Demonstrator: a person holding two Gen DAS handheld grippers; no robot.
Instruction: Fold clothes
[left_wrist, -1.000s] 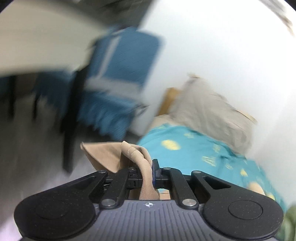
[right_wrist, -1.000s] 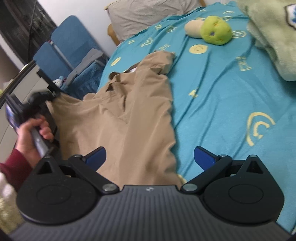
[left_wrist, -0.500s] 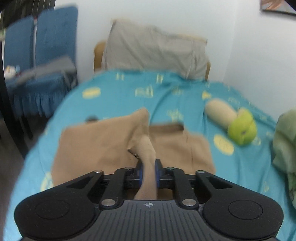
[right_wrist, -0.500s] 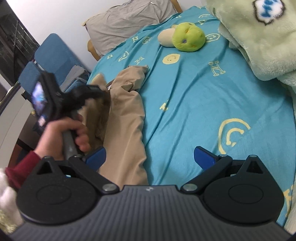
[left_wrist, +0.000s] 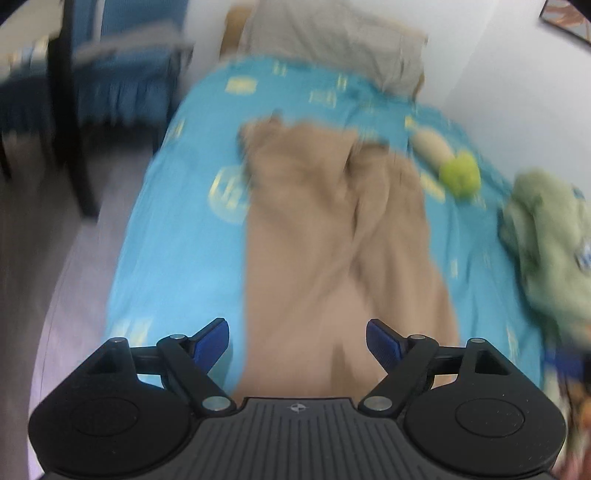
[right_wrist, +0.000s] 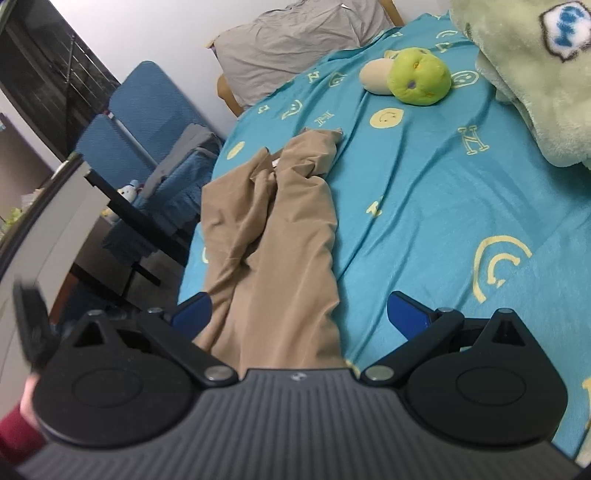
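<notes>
Left tool (left_wrist: 297, 339) opening, jaws spread above the tan garment (left_wrist: 332, 236), pads clear of the cloth. Right tool (right_wrist: 299, 314) released too, gripping nothing, over the garment's near end. Garment folded lengthwise on the blue bed sheet (right_wrist: 424, 192). Green plush toy (right_wrist: 419, 81) at 1 o'clock from the garment, well apart.

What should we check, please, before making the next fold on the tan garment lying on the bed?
1. Left gripper clear of cloth: ok, jaws opening, nothing pinched.
2. Right gripper free: ok, open and empty.
3. Tan garment lying on the bedsheet: ok.
4. Garment smooth: not ok, bunched near the far end.
5. Green plush toy apart from garment: ok.
6. Near hem aligned: cannot tell, hidden behind the grippers.
</notes>
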